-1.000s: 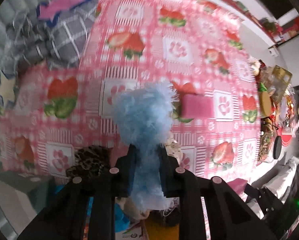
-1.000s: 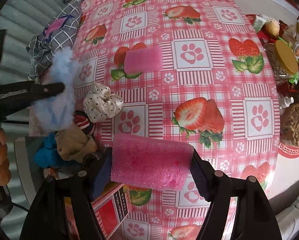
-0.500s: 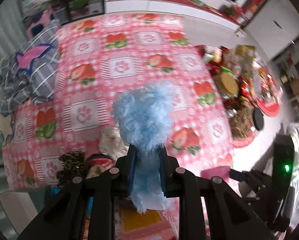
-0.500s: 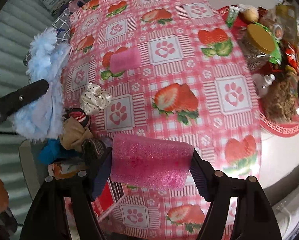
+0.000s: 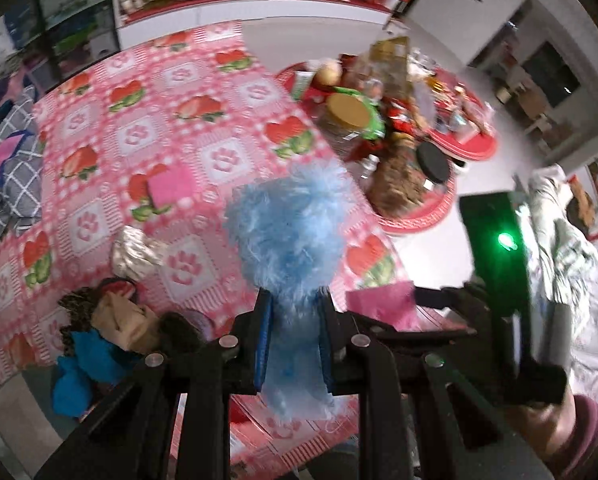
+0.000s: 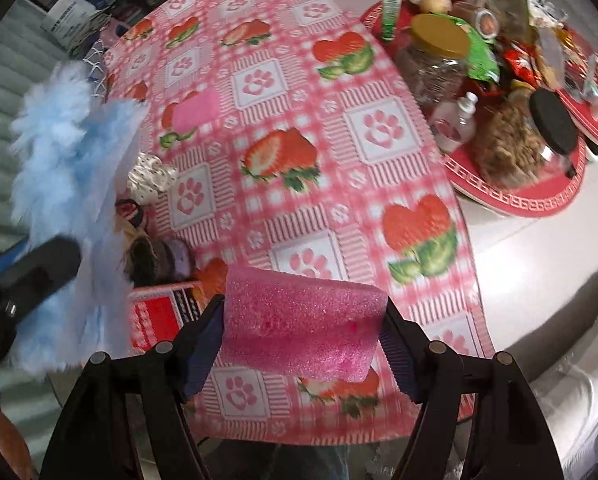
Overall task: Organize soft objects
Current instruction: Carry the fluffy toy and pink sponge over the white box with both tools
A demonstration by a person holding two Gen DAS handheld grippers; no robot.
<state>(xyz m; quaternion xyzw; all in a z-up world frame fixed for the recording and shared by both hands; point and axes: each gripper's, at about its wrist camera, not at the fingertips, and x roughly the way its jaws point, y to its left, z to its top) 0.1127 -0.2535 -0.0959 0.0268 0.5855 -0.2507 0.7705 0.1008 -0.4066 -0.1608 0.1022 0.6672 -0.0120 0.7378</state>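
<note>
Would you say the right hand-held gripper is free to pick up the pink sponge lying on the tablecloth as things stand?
Probably not yet. The right hand-held gripper is already shut on another pink sponge, so its jaws are full. The sponge on the tablecloth itself lies uncovered, with nothing on top of it.
</note>
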